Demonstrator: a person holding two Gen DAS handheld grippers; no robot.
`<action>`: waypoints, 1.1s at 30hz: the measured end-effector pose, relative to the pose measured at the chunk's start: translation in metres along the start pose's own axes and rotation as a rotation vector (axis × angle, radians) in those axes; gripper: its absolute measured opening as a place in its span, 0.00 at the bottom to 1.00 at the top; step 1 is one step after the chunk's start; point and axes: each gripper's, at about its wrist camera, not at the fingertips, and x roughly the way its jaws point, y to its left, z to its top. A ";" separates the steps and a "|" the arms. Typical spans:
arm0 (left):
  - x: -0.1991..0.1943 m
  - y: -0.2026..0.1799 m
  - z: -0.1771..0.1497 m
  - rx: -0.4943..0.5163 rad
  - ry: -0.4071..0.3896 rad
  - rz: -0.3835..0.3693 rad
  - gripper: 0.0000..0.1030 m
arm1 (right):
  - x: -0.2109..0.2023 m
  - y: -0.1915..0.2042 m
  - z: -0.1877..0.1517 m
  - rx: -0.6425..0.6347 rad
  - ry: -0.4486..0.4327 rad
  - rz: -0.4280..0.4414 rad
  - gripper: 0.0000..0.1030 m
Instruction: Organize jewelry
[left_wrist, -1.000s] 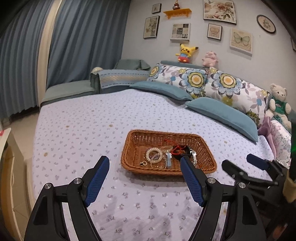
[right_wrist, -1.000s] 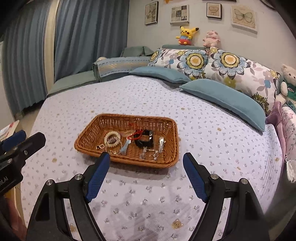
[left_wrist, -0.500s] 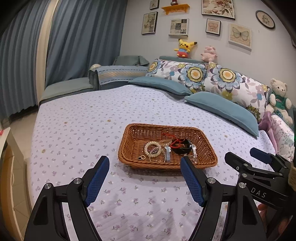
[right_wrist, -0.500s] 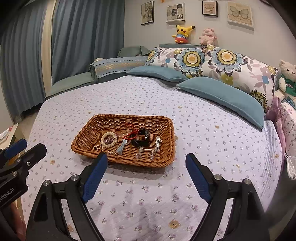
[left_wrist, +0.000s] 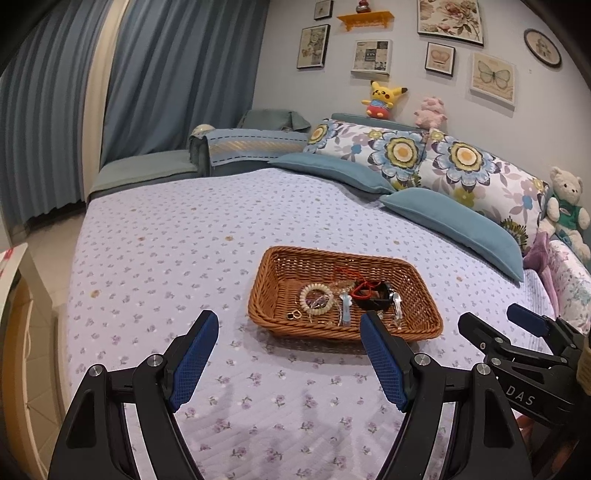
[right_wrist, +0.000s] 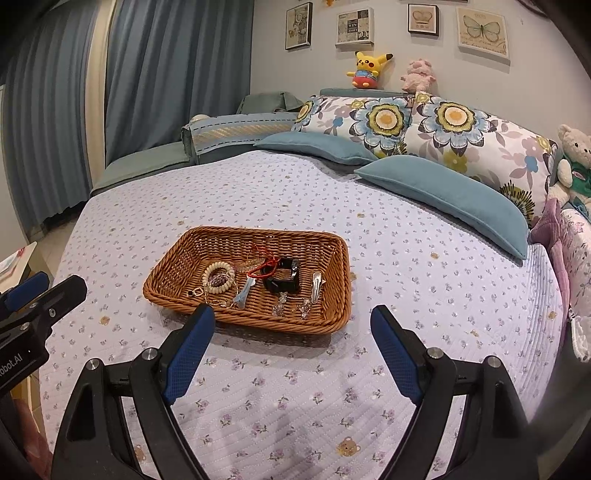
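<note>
Centre of both views: a wicker basket (right_wrist: 334, 295) on the bed holds small, light, snag-prone jewelry, including a cream bead bracelet (right_wrist: 218, 277), best pinched by its rim; left gripper (left_wrist: 288, 356) and right gripper (right_wrist: 293, 349) hover open, empty.

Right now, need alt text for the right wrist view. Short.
A brown wicker basket of jewelry sits on a floral bedspread, just ahead of the open, empty right gripper. Inside lie a beaded bracelet, a red cord, a black band and a silver hair clip.
</note>
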 end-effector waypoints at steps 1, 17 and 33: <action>0.000 0.000 0.000 0.002 0.001 0.000 0.77 | 0.000 0.001 0.000 -0.001 0.001 0.000 0.85; -0.003 -0.004 -0.003 0.017 -0.005 0.011 0.77 | 0.002 0.004 -0.003 -0.014 0.012 0.002 0.85; -0.003 -0.005 -0.004 0.025 -0.004 0.012 0.77 | 0.004 0.003 -0.003 -0.011 0.014 0.003 0.85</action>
